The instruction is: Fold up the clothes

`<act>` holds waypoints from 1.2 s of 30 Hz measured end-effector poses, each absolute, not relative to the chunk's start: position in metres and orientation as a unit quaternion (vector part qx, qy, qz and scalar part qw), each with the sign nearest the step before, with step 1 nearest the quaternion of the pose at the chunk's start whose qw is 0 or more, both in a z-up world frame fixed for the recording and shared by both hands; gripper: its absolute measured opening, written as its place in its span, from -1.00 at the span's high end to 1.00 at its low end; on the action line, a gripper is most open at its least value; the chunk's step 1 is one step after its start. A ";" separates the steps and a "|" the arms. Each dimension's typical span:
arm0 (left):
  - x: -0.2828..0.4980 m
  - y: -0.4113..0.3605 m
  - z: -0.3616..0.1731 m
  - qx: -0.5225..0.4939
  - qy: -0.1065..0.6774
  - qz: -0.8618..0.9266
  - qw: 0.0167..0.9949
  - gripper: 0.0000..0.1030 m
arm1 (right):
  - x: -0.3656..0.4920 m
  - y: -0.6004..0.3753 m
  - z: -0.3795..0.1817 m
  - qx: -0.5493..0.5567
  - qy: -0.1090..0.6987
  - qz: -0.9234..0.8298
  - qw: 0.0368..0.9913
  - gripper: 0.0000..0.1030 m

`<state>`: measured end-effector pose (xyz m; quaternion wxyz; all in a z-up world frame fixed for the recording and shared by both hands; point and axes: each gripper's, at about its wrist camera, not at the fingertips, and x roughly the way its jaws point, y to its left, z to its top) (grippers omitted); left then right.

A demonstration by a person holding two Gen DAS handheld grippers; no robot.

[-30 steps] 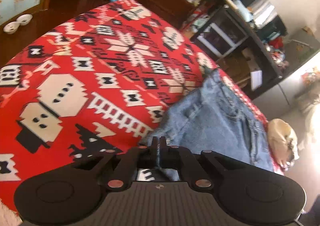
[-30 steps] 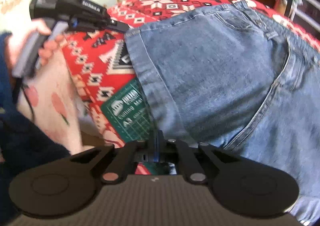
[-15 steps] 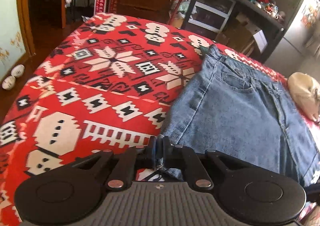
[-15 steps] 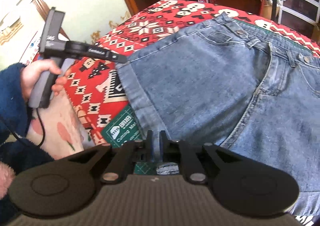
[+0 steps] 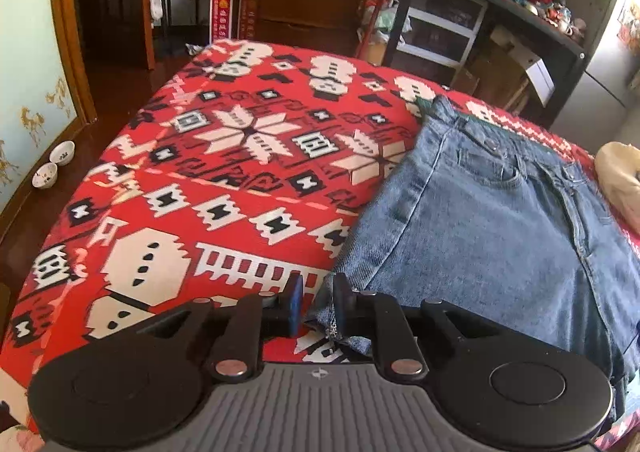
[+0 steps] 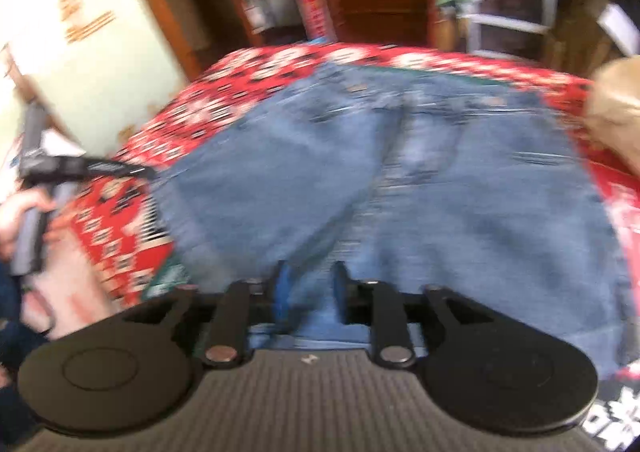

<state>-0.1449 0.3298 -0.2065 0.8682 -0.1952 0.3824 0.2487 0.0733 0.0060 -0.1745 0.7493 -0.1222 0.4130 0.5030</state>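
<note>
Blue denim shorts (image 5: 480, 220) lie flat on the right part of a table covered by a red patterned cloth (image 5: 200, 172), waistband at the far side. My left gripper (image 5: 318, 304) is open at the shorts' near left hem corner, and a frayed bit of denim lies loose between its fingers. The right wrist view is blurred. There my right gripper (image 6: 310, 292) stands open over the near hem of the shorts (image 6: 400, 180), with denim in the gap. A hand (image 6: 20, 212) holds the left gripper (image 6: 80, 168) at the left.
A beige bundle (image 5: 620, 180) lies at the table's right edge. A green cutting mat (image 6: 168, 276) shows under the cloth at the near left. Two small bowls (image 5: 56, 164) sit on the floor at left. Shelves and a wooden cabinet (image 5: 304, 12) stand behind the table.
Both grippers were shut on the shorts' hem and now stand open, with the denim released. The shorts have come down flat on the table, and the right view swung right.
</note>
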 end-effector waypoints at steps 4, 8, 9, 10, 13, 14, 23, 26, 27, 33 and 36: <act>-0.137 0.310 -0.191 -0.174 0.368 0.230 0.884 0.25 | 0.097 -0.021 -0.180 -0.129 0.396 0.447 0.791 -0.28; -0.115 0.283 -0.187 -0.148 0.370 0.198 0.896 -0.20 | 0.110 -0.036 -0.190 -0.167 0.359 0.404 0.825 -0.77; -0.109 0.276 -0.189 -0.143 0.375 0.190 0.896 -0.32 | 0.113 -0.037 -0.194 -0.175 0.352 0.397 0.829 -0.93; -0.103 0.270 -0.192 -0.138 0.379 0.182 0.897 -0.35 | 0.114 -0.037 -0.197 -0.179 0.345 0.391 0.834 -0.99; -0.084 0.251 -0.201 -0.123 0.393 0.160 0.897 -0.37 | 0.122 -0.037 -0.208 -0.187 0.335 0.388 0.838 -0.99; -0.078 0.245 -0.204 -0.117 0.398 0.152 0.897 -0.38 | 0.124 -0.036 -0.213 -0.187 0.337 0.388 0.837 -0.99; -0.033 0.191 -0.230 -0.057 0.432 0.093 0.895 -0.63 | 0.131 -0.041 -0.249 -0.160 0.375 0.392 0.825 -0.99; -0.036 0.184 -0.235 -0.029 0.432 0.099 0.896 -0.91 | 0.124 -0.050 -0.251 -0.165 0.377 0.395 0.821 -0.99; -0.038 0.185 -0.237 -0.035 0.430 0.102 0.896 -0.95 | 0.121 -0.051 -0.249 -0.165 0.378 0.394 0.821 -0.99; -0.040 0.184 -0.239 -0.035 0.424 0.106 0.899 -1.00 | 0.111 -0.057 -0.243 -0.166 0.392 0.378 0.822 -0.99; -0.039 0.183 -0.239 -0.038 0.423 0.111 0.899 -1.00 | 0.112 -0.060 -0.243 -0.161 0.393 0.386 0.819 -0.99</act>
